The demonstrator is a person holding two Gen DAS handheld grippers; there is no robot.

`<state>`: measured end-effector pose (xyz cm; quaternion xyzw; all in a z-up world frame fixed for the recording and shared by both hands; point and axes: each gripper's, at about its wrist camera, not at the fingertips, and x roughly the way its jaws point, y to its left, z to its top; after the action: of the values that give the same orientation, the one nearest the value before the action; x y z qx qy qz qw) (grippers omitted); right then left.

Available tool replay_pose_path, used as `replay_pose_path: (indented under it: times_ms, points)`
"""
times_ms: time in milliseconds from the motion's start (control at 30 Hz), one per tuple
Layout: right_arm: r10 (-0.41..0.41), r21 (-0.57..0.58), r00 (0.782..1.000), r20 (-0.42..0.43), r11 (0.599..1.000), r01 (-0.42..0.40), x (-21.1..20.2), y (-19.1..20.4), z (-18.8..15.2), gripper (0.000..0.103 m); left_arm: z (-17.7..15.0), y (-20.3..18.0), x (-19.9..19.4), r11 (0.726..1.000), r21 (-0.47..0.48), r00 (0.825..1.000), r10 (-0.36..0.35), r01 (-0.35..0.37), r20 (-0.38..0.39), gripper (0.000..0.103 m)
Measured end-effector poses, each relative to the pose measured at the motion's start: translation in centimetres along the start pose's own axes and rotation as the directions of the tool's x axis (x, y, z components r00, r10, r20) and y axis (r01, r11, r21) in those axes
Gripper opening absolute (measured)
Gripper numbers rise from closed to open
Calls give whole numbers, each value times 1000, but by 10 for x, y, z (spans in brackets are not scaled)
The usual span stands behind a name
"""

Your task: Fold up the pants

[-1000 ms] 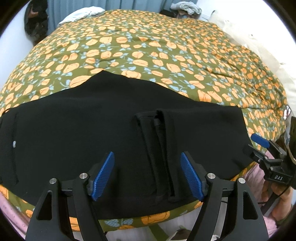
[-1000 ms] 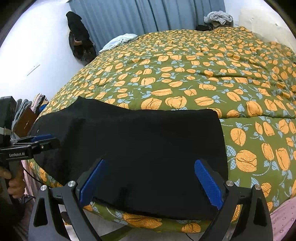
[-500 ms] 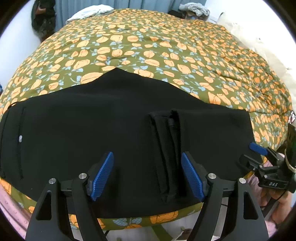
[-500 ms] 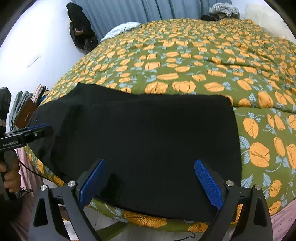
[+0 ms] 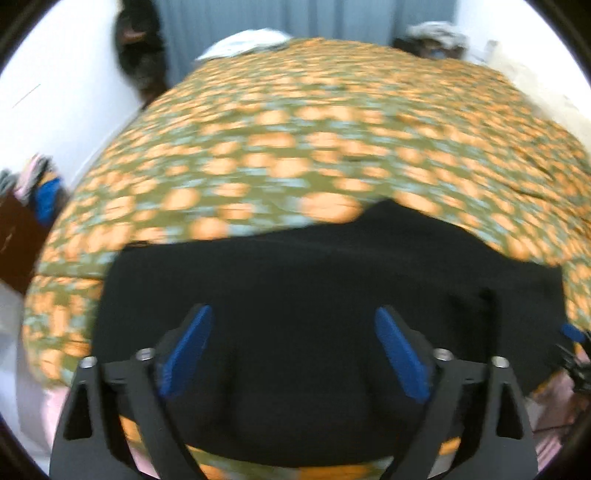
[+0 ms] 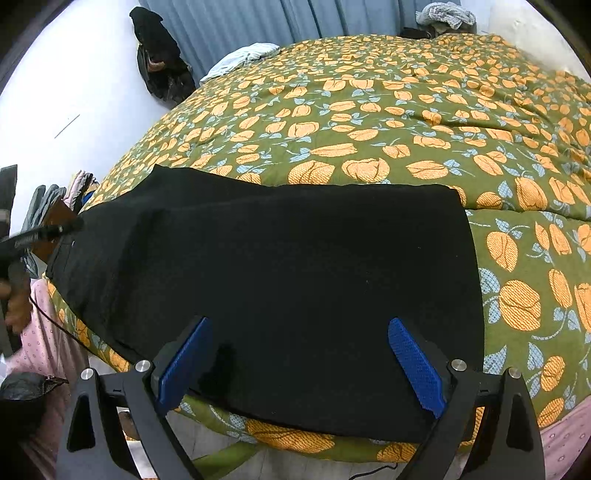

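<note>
Black pants [image 6: 295, 280] lie flat, folded lengthwise, along the near edge of the bed. In the left wrist view the pants [image 5: 317, 295] are blurred by motion. My left gripper [image 5: 291, 349] is open and empty above the pants' left part. It also shows in the right wrist view [image 6: 44, 232] at the pants' left end. My right gripper [image 6: 301, 365] is open and empty above the pants' right part near the front edge. It also shows in the left wrist view [image 5: 574, 341] at the far right.
The bed [image 6: 406, 122] has a green cover with orange flowers. White cloth [image 6: 243, 55] and grey clothes [image 6: 445, 14] lie at its far side. A dark bag [image 6: 159, 55] hangs by blue curtains. Clothes [image 6: 51, 199] are stacked at left.
My left gripper has swung quickly to the left, toward the pants' left end; its view is blurred. My right gripper has moved slightly closer over the pants. Both stayed open.
</note>
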<state>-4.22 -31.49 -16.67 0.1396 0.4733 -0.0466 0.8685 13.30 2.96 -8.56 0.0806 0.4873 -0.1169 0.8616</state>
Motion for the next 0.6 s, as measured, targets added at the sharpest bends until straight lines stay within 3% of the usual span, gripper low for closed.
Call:
replay_pose_path:
  times_ms: [133,233,367,500,600]
  points:
    - [1,1,1000,0,1000,-1,0,0,0,96,14,84,16,984,-164,995,60,-73,-84,95]
    - [2,-3,1000,-3,1000,-2,2,1,1,96,15,120,36,966,-255,990,14,-49,-140,95]
    - [9,-3,1000,-9,1000,-9,4,2,2,96,4,132,79,949,-315,971,-46,-31,-233,100]
    - [13,7,1000,-6,1000,-13,3,1,2,96,-4,139,90,922,-386,969,-110,16,-222,103]
    - [16,21,1000,-6,1000,-15,5,-1,3,96,-7,141,90,918,-394,967,-141,47,-214,103]
